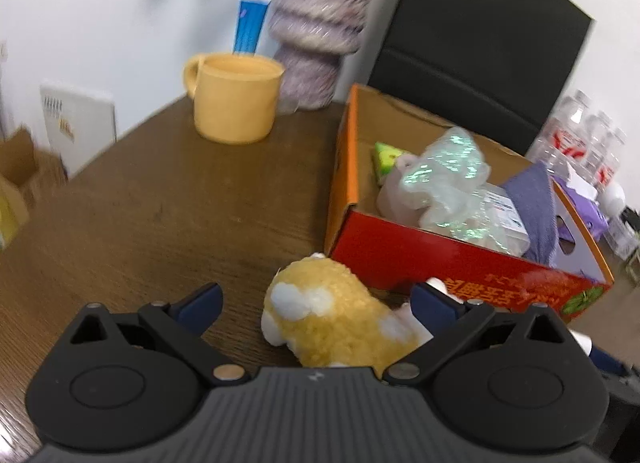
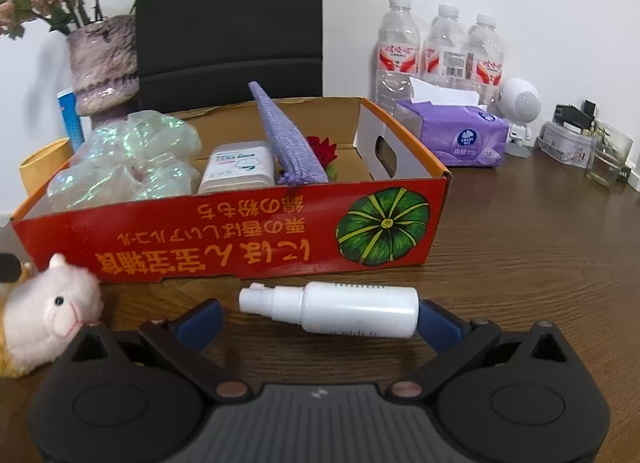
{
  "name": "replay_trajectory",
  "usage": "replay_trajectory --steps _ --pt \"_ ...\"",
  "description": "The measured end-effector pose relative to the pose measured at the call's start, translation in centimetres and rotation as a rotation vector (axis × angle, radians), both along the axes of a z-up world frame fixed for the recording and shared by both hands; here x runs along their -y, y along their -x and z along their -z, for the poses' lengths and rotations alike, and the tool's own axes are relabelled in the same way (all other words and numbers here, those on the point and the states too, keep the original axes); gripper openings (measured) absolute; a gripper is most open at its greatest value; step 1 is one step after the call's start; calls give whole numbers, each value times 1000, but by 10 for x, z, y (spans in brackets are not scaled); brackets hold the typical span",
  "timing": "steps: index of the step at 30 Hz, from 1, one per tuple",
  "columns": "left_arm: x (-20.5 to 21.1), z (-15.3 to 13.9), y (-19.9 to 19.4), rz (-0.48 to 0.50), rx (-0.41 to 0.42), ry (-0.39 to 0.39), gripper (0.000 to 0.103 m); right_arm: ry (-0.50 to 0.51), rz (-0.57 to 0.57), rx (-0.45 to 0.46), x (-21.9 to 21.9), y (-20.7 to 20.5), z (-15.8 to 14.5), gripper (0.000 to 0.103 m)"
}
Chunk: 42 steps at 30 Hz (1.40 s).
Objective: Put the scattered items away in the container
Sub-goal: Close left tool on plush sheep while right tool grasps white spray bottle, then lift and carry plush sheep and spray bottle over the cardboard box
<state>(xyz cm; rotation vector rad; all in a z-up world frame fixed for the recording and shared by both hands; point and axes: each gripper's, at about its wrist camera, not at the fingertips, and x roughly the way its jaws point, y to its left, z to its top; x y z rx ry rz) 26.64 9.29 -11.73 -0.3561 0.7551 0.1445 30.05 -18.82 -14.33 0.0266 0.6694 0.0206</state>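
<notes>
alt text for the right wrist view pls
The open right gripper sits low over a white spray bottle lying on a wooden table, before a red cardboard box partly filled with items. A plush alpaca sits at left.

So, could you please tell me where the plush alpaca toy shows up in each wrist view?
Left wrist: the plush alpaca lies bottom centre, between the open fingers of the left hand-held gripper, seen from behind.
Right wrist: its pink face shows at the bottom left edge.
Shared landmark: the red cardboard box just behind it.
</notes>
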Motion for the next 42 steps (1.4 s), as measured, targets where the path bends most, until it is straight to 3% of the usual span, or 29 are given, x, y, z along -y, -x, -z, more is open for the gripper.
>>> replay_trajectory --steps 5,17,20,42 --pt "-6 10 -13 -2 -55 69 88 9 23 -4 -5 -6 2 103" --pt "0 11 -14 -5 -34 47 68 -1 27 -27 -3 -12 7 103" --pt "-1 11 -12 -4 -25 51 65 -27 27 -30 1 -10 7 97" --pt "10 0 13 64 61 3 52 -28 -4 8 15 20 -5 97"
